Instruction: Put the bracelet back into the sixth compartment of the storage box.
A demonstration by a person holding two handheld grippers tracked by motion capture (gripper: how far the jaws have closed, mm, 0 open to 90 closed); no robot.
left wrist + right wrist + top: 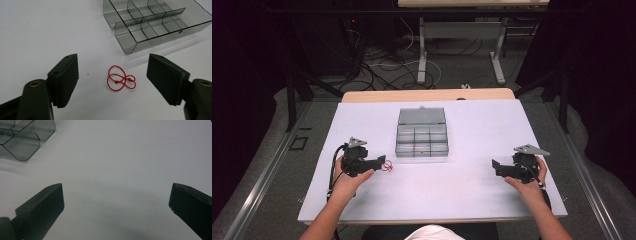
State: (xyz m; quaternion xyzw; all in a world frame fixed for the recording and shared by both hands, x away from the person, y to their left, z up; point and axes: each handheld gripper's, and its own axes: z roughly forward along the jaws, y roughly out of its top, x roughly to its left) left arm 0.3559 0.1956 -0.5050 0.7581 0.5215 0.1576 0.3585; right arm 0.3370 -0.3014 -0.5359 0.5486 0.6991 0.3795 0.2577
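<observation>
your table [472,190] carries the box [422,132] at the middle, lid back. your right claw [116,200] waits wide over bare sheet, well right. your left claw [112,80] is partly spread, touching nothing. the red loop [121,81] lies flat just ahead between its jaws, long axis across them, near-left of the box.

No legible text, label, brand, number or sign on any surface.
</observation>
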